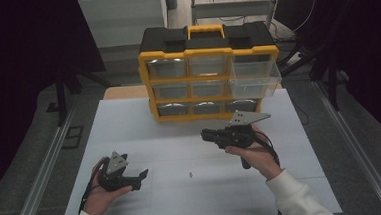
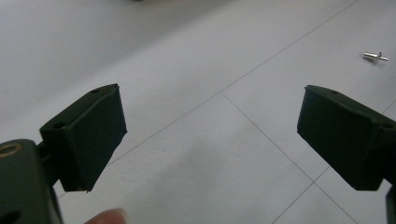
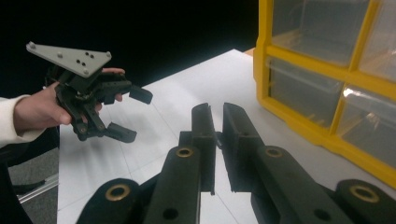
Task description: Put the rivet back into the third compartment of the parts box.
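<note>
We keep our right gripper (image 1: 206,134) closed, apparently on nothing, before the drawer cabinet (image 1: 209,71); our left gripper (image 1: 143,175) waits open beside the small pin (image 1: 190,175).

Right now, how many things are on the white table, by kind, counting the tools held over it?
Drawer cabinet: 1
Small metal pin: 1
Tools: 2, left open, right shut
Total: 4
</note>
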### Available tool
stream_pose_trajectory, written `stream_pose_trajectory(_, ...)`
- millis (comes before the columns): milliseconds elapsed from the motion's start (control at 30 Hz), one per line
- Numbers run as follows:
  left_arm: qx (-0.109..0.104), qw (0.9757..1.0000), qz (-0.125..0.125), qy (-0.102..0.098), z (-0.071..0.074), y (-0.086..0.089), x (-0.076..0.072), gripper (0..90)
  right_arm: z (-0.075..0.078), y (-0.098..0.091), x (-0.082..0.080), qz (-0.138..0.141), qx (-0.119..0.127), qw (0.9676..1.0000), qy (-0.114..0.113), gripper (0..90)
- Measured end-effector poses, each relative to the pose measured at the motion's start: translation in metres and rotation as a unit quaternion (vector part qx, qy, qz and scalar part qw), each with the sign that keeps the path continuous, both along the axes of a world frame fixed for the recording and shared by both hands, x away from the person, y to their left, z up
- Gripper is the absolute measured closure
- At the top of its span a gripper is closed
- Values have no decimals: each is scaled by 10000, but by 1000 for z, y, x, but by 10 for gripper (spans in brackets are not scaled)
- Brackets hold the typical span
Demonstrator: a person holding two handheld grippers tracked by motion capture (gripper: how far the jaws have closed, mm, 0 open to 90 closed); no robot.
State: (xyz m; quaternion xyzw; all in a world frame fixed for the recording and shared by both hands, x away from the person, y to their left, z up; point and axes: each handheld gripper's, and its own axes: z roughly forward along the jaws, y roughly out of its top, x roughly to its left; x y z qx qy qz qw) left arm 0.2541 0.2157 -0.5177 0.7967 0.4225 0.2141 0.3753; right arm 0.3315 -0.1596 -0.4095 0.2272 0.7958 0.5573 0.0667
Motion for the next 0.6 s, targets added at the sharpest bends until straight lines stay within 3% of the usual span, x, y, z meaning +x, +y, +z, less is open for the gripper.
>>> stream_pose_trajectory(600,-3,10000,-3,3,0,-1,0,84,43,-4,5,-47,110,9994,-322,836)
